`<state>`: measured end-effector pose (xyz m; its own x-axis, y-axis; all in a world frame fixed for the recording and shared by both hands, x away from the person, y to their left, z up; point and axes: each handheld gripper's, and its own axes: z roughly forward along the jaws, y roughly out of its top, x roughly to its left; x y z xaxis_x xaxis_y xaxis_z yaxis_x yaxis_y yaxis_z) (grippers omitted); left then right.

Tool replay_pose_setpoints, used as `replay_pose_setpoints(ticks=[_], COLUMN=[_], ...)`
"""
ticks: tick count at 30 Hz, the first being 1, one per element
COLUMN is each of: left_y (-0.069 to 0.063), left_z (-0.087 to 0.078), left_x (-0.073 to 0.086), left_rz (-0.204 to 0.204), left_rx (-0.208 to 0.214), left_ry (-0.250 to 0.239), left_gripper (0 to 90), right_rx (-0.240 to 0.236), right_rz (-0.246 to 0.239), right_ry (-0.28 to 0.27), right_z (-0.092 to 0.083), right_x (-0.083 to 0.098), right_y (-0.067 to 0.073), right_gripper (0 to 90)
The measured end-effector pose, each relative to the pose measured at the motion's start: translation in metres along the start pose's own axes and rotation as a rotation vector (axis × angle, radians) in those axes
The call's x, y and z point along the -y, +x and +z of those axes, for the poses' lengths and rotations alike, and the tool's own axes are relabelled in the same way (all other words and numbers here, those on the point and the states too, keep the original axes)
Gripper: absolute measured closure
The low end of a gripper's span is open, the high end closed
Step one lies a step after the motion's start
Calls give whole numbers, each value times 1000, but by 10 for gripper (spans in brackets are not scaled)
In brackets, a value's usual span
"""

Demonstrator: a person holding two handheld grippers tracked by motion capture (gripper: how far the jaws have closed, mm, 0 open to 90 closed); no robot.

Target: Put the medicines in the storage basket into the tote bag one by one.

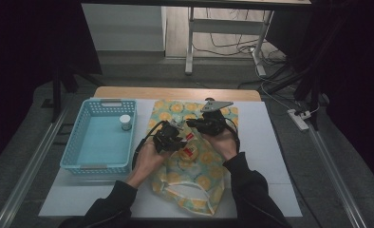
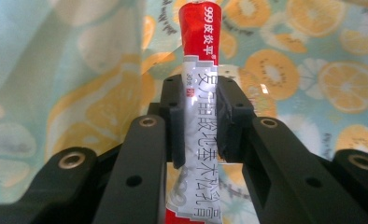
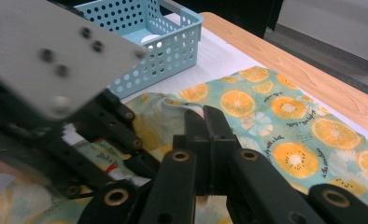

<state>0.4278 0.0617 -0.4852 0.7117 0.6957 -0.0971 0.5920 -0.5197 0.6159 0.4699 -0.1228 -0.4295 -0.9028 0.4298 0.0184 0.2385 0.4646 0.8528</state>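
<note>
Near the worktop's front edge, over the fruit-print bag [image 1: 194, 166], the left gripper [image 2: 201, 119] clamped its fingers on a red-and-white tube [image 2: 197, 93], the right gripper [image 3: 204, 140] pinched bag cloth beside it, and farther left stood a blue basket [image 1: 80, 142].

High view dim overall, corners near black from 9 through 3 o'clock; table [image 1: 270, 142] lit from above, floor grey. Left gripper view bright, tube [image 2: 198, 93] sharp mid-frame, small glare spot at 2 o'clock of it, cloth [image 2: 79, 70] soft at 9 o'clock. Right gripper view evenly lit; grey plate [image 3: 51, 56] at 10 o'clock blurred.
</note>
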Motion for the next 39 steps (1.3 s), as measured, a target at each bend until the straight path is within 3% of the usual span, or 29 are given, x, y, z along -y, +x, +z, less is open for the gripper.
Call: replay_pose_setpoints(ticks=[9,20,26,33,39], left_y=[11,19,18,11,9], left_z=[13,18,9,0,-11], left_x=[2,4,2,2,4], left_rz=[-21,-48,-51,-11,2], left_rx=[-33,-24,9,58,137], left_ry=[31,32,9,-13,-46], left_gripper=[753,739,679,524,378], right_rx=[-3,-2,-1,-1,2], right_rz=[-4,-1,-1,0,4], right_ry=[9,10,3,4,5], right_z=[3,4,3,2,1], right_x=[1,2,1,1,2], right_y=[1,0,1,0,-2], right_gripper=[900,900,900,900,900])
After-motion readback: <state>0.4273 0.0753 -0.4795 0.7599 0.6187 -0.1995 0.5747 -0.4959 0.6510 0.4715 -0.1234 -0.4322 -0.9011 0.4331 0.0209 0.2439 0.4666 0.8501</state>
